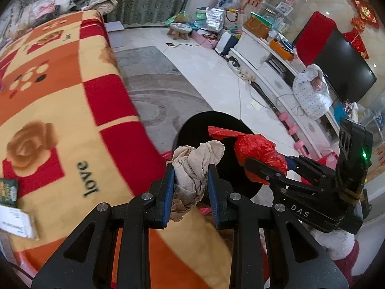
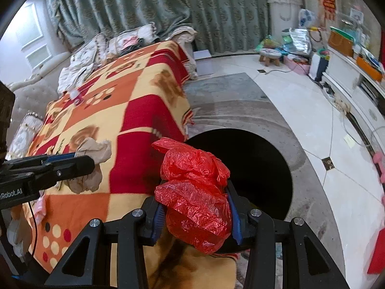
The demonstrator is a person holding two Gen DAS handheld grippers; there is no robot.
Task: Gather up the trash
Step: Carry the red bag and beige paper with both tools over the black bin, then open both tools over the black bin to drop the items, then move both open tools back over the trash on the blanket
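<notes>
Two grippers, each carrying one piece of trash, both near the corner of a table covered by a patterned blanket (image 1: 72, 125).

Item 1: left gripper (image 1: 191, 180). Jaws closed on a crumpled wad of beige paper (image 1: 192, 166), blue pads pressing it from both sides; the wad bulges above the fingertips and a loose end hangs below them. Seen from the right wrist view, this gripper sits at 9 o'clock, over the blanket.

Item 2: right gripper (image 2: 196, 207). Jaws clamped on a crumpled red plastic bag (image 2: 195, 192), which fills the gap between the pads and spills above and below them. Seen from the left wrist view, it sits at 3 o'clock, just beside the left gripper.

Item 3: black bin (image 2: 259, 168), round opening, standing on the grey rug (image 2: 228, 101) by the table corner. Both pieces of trash are held near its rim, at 12 o'clock from the left gripper and at 1 o'clock from the right.

Item 4: small white box (image 1: 16, 224), on the blanket at 9 o'clock in the left wrist view.
</notes>
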